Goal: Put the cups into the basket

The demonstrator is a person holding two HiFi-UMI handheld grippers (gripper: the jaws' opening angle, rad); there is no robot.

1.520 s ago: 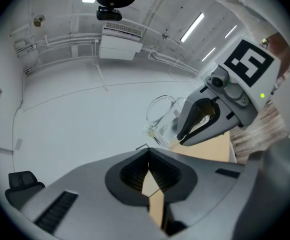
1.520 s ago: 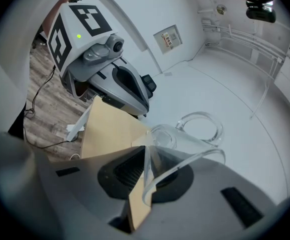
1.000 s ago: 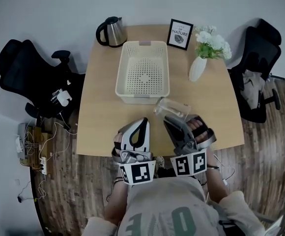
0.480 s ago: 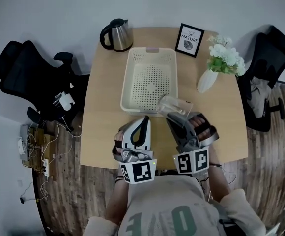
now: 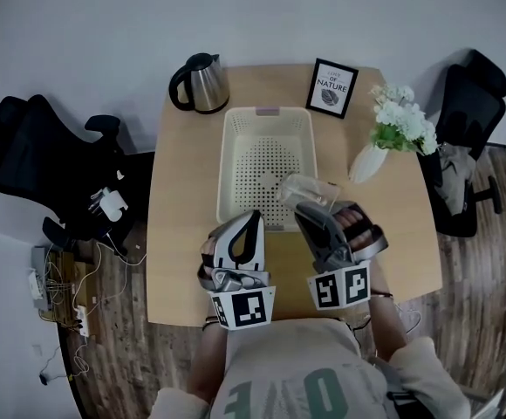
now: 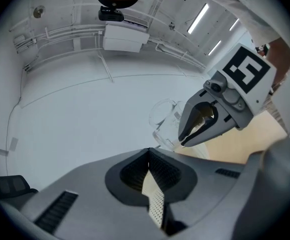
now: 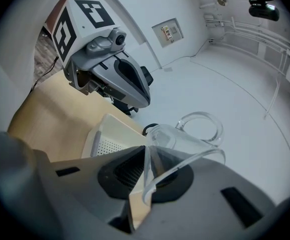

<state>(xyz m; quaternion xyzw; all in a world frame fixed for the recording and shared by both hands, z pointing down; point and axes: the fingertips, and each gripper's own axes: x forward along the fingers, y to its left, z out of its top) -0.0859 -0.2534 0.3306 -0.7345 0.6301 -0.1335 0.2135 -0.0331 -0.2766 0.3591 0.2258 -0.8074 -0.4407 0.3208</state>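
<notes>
your right gripper [image 5: 310,209] is pinched nearly closed on the rim of the clear glass handled cup [image 5: 305,188], which is tilted over the near edge of the cream perforated plastic basket [image 5: 227,160]. your left gripper [image 5: 255,219] is closed and empty. let go too early and the cup could clip the basket wall or tumble onto the wooden counter [image 5: 183,234].

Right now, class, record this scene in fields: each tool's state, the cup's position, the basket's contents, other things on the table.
Right tool: shut on the glass cup at its rim
Left tool: shut, empty
Cup position: tilted, over the near right edge of the basket
Basket contents: none visible
Also on the table: kettle, picture frame, vase of flowers
</notes>
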